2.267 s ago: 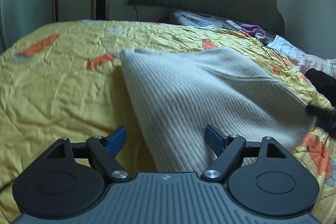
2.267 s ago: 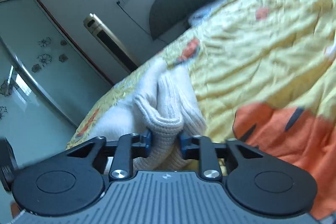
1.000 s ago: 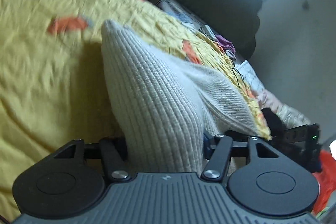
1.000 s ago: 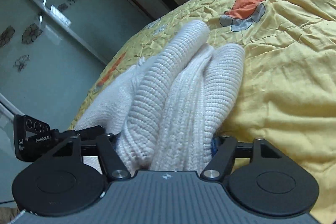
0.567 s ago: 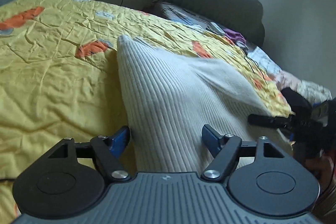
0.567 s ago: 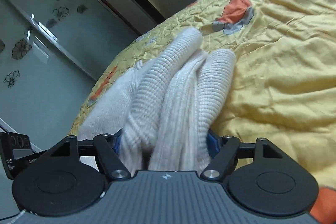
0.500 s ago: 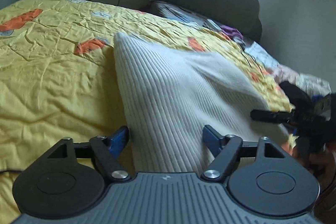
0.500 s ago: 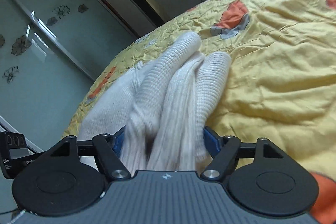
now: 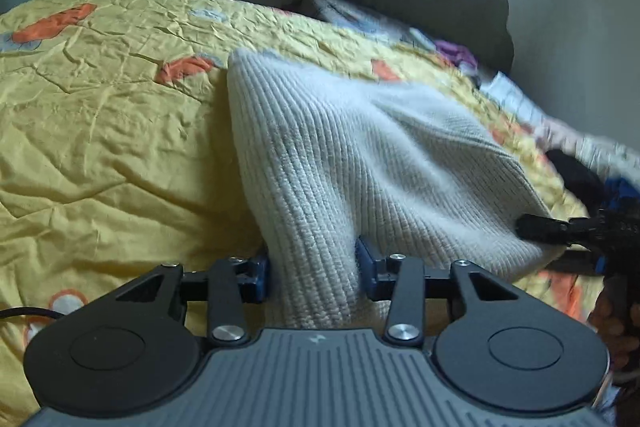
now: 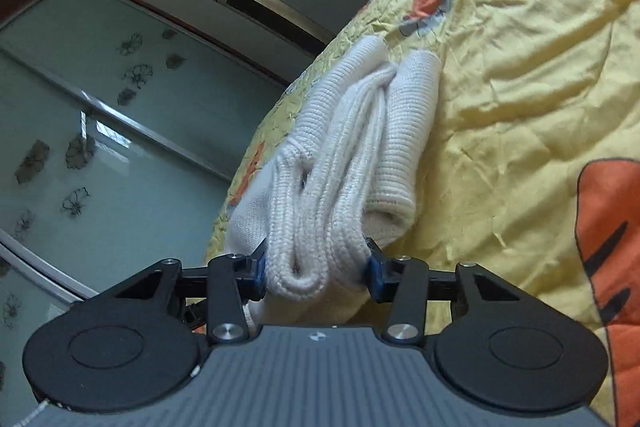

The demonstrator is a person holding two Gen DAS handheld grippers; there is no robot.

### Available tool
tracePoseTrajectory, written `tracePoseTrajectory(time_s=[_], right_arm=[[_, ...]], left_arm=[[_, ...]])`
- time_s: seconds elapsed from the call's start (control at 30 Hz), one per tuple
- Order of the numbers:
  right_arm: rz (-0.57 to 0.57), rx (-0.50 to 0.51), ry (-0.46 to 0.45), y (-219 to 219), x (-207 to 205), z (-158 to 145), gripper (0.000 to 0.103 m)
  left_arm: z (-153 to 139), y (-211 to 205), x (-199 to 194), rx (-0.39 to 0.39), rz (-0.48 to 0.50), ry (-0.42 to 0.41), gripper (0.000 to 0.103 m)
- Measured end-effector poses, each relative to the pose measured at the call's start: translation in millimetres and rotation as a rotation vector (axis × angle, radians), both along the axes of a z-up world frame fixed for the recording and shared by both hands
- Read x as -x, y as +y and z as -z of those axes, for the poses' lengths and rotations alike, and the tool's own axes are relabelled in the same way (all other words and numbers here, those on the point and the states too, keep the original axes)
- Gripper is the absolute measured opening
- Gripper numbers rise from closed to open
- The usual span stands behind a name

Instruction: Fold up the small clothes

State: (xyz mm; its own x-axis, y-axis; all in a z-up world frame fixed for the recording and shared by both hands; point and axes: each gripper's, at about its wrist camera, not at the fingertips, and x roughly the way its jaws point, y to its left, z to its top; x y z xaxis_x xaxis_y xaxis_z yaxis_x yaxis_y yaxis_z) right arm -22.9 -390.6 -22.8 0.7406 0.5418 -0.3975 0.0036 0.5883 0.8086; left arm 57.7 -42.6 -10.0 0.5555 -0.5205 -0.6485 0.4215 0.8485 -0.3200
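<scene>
Slippage is the main risk: the left tool (image 9: 312, 269) has just been closing and now pinches a bunched corner of the cream ribbed-knit sweater (image 9: 360, 163), which lies in the middle of the left-wrist frame on the yellow quilt (image 9: 100, 115) of the bed, its far edge toward the upper centre. The right tool (image 10: 316, 271), whose jaws have likewise just been closing, clamps a thick roll of the same sweater's (image 10: 352, 147) layers at lower centre of its frame, and also shows at the right edge of the left-wrist view as a dark blurred shape. That roll is several layers deep, so the outer folds could probably slide out while the inner ones stay caught, leaving the fold lopsided. If the two tools pull apart unevenly, the stretchy knit would likely skew, or the loosely bunched corner would creep out from the pads. The crumpled quilt may drag along under the fabric. A black cable (image 9: 24, 313) at the lower left of the left-wrist frame could snag. Faint white lettering on the right tool's body in that view is too blurred to read; no brand or label is legible elsewhere.
</scene>
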Motion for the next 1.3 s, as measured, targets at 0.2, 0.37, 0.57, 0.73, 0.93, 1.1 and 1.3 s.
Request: tracePoseTrajectory(time_s=[0.2, 0.37, 0.57, 0.73, 0.93, 1.1, 1.3], right_arm=[[0.092, 0.431, 0.012, 19, 22, -15, 0.063], [0.147, 0.649, -0.169, 58, 42, -60, 0.062], [0.038, 0.694, -0.164, 97, 21, -42, 0.058], [0.115, 0.746, -0.097, 85, 17, -22, 0.056], [0.108, 0.843, -0.119, 102, 19, -17, 0.059], [0.114, 0.875, -0.131, 110, 19, -16, 0.065], [0.11, 0.867, -0.141, 111, 22, -15, 0.071]], left_arm=[[-10, -13, 25, -0.127, -0.015, -0.119, 0.063], [-13, -24, 31, -0.204, -0.061, -0.161, 0.075], [-4, -30, 44, -0.249, -0.125, -0.21, 0.081], [-2, -37, 51, -0.28, -0.144, -0.252, 0.082], [0, -36, 52, -0.271, -0.158, -0.244, 0.083], [2, -38, 56, -0.285, -0.162, -0.262, 0.083], [3, -39, 59, -0.293, -0.167, -0.278, 0.084]])
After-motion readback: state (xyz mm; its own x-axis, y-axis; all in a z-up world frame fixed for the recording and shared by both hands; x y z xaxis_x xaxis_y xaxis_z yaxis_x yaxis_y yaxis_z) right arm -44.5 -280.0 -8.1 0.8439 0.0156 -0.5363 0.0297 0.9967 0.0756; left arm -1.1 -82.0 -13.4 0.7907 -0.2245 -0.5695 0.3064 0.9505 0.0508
